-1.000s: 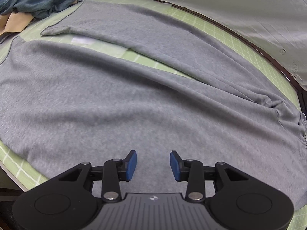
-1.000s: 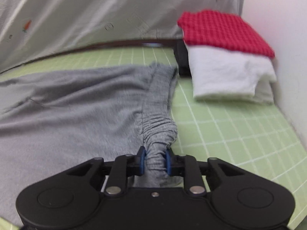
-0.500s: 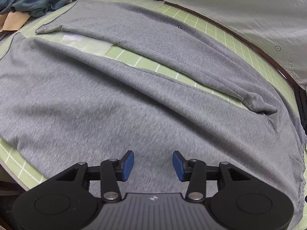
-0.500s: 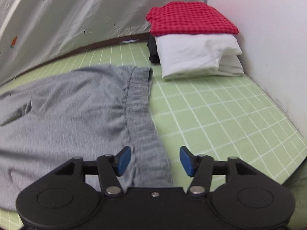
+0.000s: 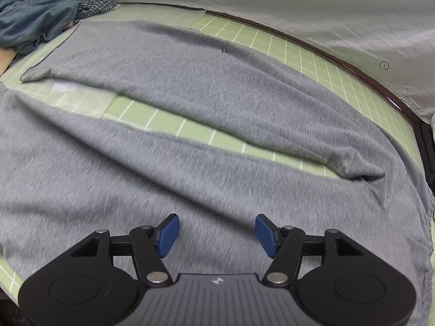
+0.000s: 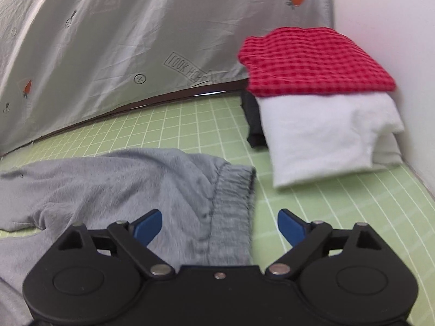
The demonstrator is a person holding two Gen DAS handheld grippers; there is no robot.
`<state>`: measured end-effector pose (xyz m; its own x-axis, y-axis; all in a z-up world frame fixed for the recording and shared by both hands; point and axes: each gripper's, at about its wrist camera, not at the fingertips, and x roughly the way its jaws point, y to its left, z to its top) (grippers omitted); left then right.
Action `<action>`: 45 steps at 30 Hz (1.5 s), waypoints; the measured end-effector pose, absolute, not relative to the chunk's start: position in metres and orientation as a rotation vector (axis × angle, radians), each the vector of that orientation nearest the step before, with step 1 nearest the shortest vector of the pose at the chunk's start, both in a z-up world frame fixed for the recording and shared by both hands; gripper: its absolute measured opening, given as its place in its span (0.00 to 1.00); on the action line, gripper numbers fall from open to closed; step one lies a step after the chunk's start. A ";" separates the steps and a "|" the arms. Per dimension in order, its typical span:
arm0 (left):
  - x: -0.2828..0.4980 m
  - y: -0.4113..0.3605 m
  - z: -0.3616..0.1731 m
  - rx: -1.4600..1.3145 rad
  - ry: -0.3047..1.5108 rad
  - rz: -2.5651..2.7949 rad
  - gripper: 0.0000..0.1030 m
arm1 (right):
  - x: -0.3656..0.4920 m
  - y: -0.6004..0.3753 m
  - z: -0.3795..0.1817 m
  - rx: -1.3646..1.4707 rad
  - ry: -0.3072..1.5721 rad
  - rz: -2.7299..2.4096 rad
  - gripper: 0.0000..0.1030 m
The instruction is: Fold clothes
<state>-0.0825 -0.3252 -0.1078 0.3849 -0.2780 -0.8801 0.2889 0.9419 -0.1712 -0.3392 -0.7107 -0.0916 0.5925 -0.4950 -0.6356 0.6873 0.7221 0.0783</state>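
Note:
Grey sweatpants (image 5: 206,103) lie spread flat on the green grid mat (image 5: 174,121), the two legs parted with a strip of mat between them. My left gripper (image 5: 216,235) is open and empty, hovering over the near leg. In the right wrist view the elastic waistband (image 6: 233,206) of the sweatpants (image 6: 122,179) lies flat on the mat. My right gripper (image 6: 219,228) is open and empty just above the waistband.
A stack of folded clothes, red checked (image 6: 310,59) over white (image 6: 323,133) with a dark piece beneath, stands at the right by the wall. A pile of blue and checked clothes (image 5: 35,24) lies at the far left. A grey sheet (image 6: 122,40) hangs behind the mat.
My right gripper opened and let go of the bunched waistband, which now lies flat. It then lifted back. My left gripper opened wider and shifted slightly over the near leg.

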 end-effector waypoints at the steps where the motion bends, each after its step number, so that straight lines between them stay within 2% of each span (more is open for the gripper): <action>1: -0.077 -0.330 -0.108 0.012 1.117 -0.361 0.62 | -0.329 -0.718 -0.094 0.319 0.636 -0.701 0.83; 6: -0.041 -0.358 -0.108 0.018 1.097 -0.353 0.65 | -0.287 -0.757 -0.107 0.273 0.698 -0.686 0.73; 12: 0.000 -0.394 -0.115 0.068 1.093 -0.343 0.66 | -0.263 -0.789 -0.120 0.256 0.767 -0.640 0.72; 14: 0.011 -0.403 -0.118 0.084 1.092 -0.345 0.66 | -0.260 -0.797 -0.124 0.289 0.779 -0.606 0.59; 15: 0.016 -0.406 -0.119 0.091 1.093 -0.343 0.66 | -0.259 -0.799 -0.126 0.308 0.787 -0.582 0.45; 18: 0.027 -0.412 -0.127 0.099 1.109 -0.326 0.66 | -0.255 -0.803 -0.129 0.317 0.803 -0.538 0.36; 19: 0.029 -0.413 -0.129 0.107 1.106 -0.324 0.69 | -0.255 -0.805 -0.129 0.309 0.800 -0.549 0.35; 24: 0.026 -0.414 -0.132 0.175 1.080 -0.335 0.72 | -0.256 -0.830 -0.129 0.344 0.764 -0.729 0.33; 26: 0.023 -0.410 -0.133 0.185 1.081 -0.335 0.73 | -0.251 -0.829 -0.130 0.359 0.769 -0.765 0.35; 29: 0.019 -0.397 -0.132 0.148 1.077 -0.334 0.73 | -0.238 -0.809 -0.127 0.279 0.796 -0.806 0.49; 31: 0.019 -0.385 -0.130 0.090 1.083 -0.327 0.73 | -0.237 -0.794 -0.123 0.244 0.787 -0.845 0.76; 33: 0.020 -0.370 -0.127 0.013 1.087 -0.307 0.73 | -0.242 -0.776 -0.116 0.238 0.751 -0.873 0.90; 37: 0.018 -0.333 -0.116 -0.114 1.069 -0.262 0.73 | -0.249 -0.735 -0.109 0.240 0.733 -0.830 0.96; 45: 0.024 -0.242 -0.079 -0.168 1.016 -0.182 0.72 | -0.224 -0.642 -0.117 0.277 0.787 -0.712 1.00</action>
<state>0.0239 -0.2425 -0.0792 0.5139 -0.2289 -0.8267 0.0728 0.9719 -0.2238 -0.2238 -0.6421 -0.1175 0.4907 -0.4790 -0.7279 0.6763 0.7360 -0.0284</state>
